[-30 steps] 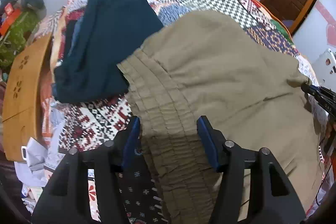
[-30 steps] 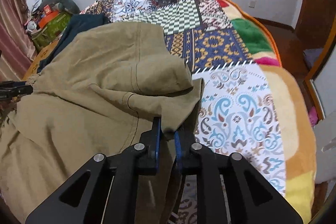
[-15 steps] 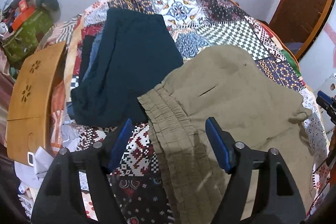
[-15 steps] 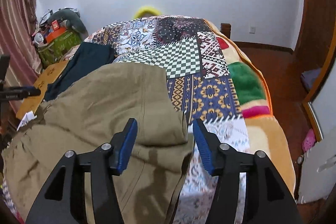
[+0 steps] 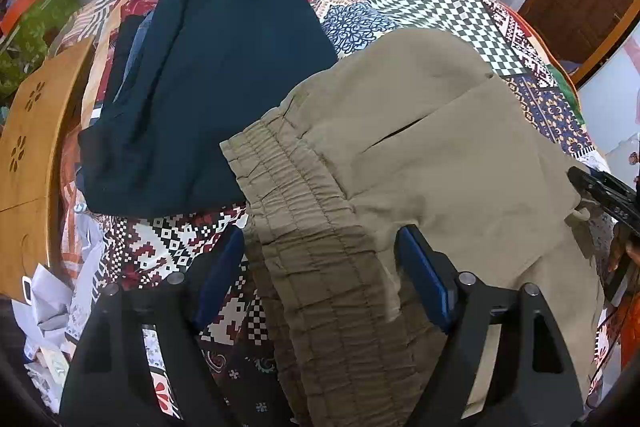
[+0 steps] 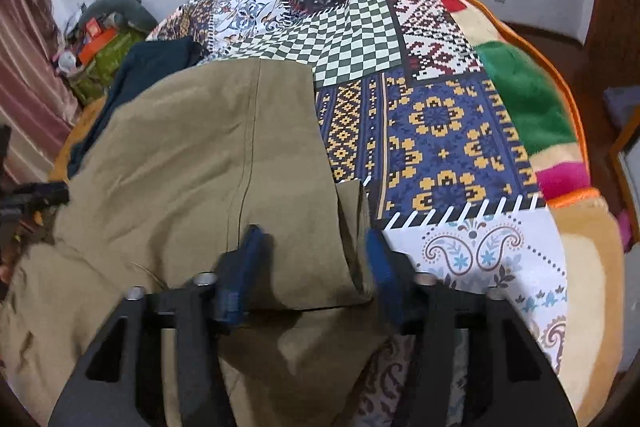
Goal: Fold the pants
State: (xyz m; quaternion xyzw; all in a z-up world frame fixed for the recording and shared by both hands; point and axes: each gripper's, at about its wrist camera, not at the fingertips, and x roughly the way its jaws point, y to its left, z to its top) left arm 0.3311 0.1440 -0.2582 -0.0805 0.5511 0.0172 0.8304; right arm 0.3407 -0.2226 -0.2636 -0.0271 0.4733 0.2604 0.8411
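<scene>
Your left wrist camera sits right behind the left tool [image 5: 320, 267], looking steeply down and close onto the khaki pants [image 5: 420, 155], waistband end running to six o'clock. The dark folded garment [image 5: 216, 75] shows at eleven o'clock, the wall along twelve. Your right wrist camera rides behind the right tool [image 6: 312, 259], tilted down less steeply, so you get more wall and the patchwork bed [image 6: 440, 115] out to two o'clock. Both views share the pants, the dark garment and the bed; each catches the other tool at its edge, three o'clock in the left view, nine o'clock in the right.
</scene>
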